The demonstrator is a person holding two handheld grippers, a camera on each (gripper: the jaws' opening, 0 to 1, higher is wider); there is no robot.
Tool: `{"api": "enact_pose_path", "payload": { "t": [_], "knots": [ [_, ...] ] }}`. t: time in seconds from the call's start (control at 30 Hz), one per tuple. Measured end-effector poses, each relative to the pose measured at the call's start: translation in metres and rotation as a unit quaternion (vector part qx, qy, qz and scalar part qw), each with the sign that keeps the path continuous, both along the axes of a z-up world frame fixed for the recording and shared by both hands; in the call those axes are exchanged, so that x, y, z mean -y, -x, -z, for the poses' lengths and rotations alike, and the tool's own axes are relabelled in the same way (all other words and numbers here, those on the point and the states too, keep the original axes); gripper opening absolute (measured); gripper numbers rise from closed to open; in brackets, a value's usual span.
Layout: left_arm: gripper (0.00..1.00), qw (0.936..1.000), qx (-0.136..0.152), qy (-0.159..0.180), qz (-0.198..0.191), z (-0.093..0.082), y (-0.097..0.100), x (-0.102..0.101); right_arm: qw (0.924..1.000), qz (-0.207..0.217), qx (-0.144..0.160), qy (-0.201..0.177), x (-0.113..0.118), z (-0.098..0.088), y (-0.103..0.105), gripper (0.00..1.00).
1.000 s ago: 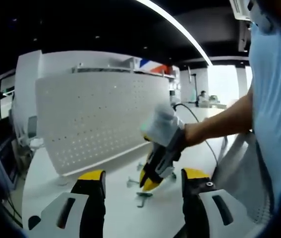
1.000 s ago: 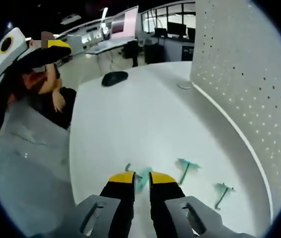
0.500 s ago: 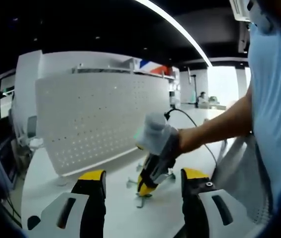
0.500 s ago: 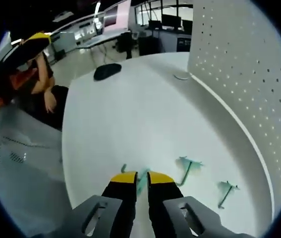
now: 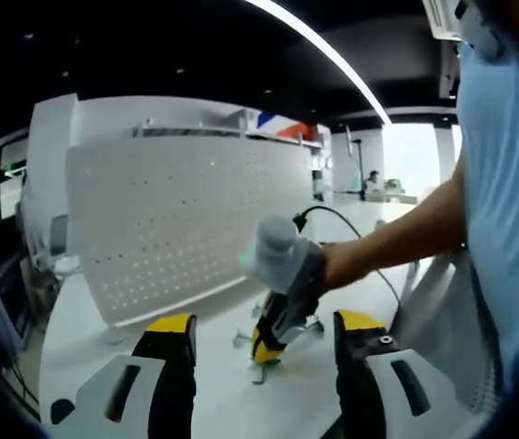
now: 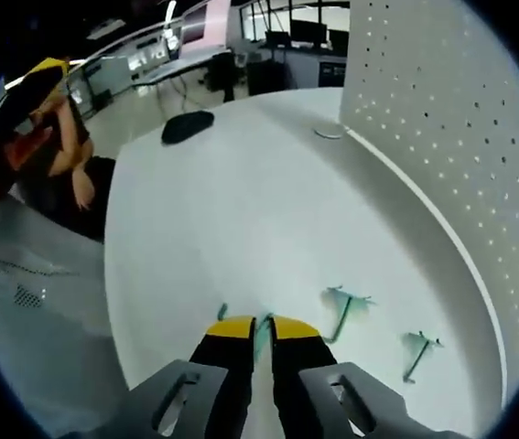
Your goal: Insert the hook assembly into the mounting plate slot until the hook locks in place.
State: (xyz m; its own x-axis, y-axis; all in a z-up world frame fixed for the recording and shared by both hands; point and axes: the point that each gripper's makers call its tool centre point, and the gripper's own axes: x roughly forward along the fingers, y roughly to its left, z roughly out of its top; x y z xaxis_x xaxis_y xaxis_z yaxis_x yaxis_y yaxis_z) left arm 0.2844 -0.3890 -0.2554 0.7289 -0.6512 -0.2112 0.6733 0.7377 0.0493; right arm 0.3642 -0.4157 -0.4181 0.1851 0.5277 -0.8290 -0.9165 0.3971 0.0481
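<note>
Left hand-held gripper (image 5: 264, 352) has its yellow-tipped black jaws spread wide w/ nothing between them, hovering low over the smooth white counter (image 5: 213, 393). Between those jaws, further off, the right hand-held gripper (image 5: 266, 346) comes in from the right, held by a gloved hand (image 5: 286, 256), tips down at the counter on a small teal metal hook (image 5: 261, 369).

In the right gripper view, right hand-held gripper (image 6: 257, 327) jaws are nearly together, narrow gap, pinching a thin teal hook piece (image 6: 257, 331) that sits on the counter (image 6: 241, 219). Two more teal wire hooks lie to the right: one (image 6: 344, 306) near the jaws, another (image 6: 418, 350) further right, closer to the board. Both lie flat, apart from each other.

White perforated mounting plate (image 6: 442, 119) stands upright along the counter's far edge, nothing hung on it. Dark oval object (image 6: 187, 126) rests on the counter at the far end, well apart from the hooks
</note>
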Motion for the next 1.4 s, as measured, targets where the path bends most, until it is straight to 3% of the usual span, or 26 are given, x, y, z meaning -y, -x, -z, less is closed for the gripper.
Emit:
{"api": "enact_pose_path", "payload": {
  "t": [0.4,0.83,1.1,1.4],
  "knots": [
    [0.62,1.0000,0.002,0.005,-0.002,-0.001,0.000,-0.002,1.0000,0.002,-0.004,0.001,0.000,0.001,-0.001,0.01],
    [0.61,1.0000,0.002,0.002,0.001,-0.001,0.000,-0.001,0.9997,0.013,-0.005,-0.018,0.002,-0.010,-0.004,0.00],
    [0.60,1.0000,0.003,0.001,0.001,-0.001,0.000,-0.001,0.9997,-0.015,0.008,-0.019,-0.004,-0.014,0.002,0.03],
    [0.60,1.0000,0.004,0.004,-0.002,-0.002,-0.001,-0.003,0.9975,-0.060,0.032,0.022,-0.006,0.001,0.005,0.03]
  ]
}}
